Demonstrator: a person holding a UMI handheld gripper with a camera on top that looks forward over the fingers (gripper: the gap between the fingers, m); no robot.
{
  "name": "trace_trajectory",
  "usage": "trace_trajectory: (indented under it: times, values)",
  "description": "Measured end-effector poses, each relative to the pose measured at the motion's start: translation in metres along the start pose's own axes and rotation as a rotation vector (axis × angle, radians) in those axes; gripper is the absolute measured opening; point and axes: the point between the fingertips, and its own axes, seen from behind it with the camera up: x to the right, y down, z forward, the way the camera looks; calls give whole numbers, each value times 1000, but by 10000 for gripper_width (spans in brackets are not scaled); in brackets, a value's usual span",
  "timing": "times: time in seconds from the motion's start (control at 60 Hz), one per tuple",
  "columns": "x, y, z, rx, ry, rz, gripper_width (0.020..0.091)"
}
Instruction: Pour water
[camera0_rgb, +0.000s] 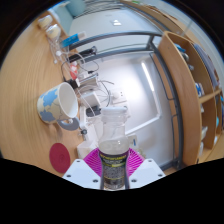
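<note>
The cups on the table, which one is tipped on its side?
The white mug, up beyond the tool beside the dish rack: it lies tilted, mouth open sideways. The clear glass next to it stands upright.

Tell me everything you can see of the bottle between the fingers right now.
The bottle is clear plastic, small, with a ribbed body and a pale label band low down. It stands roughly upright between the two fingers, whose pink pads sit against its sides, so the gripper seems shut on it. Its mouth looks open; I see no cap. The water level is not readable. Beyond it on the table stand a clear glass and a white mug; neither touches it.
</note>
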Motion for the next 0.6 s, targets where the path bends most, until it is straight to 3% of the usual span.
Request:
trace_trajectory:
  times: [0.117,0.25,0.6]
  values:
    - [8,-16,18,-3,44,-307,274]
    - [8,-43,30,49,103,-643,273]
    - [-8,-57,44,54,117,-878,274]
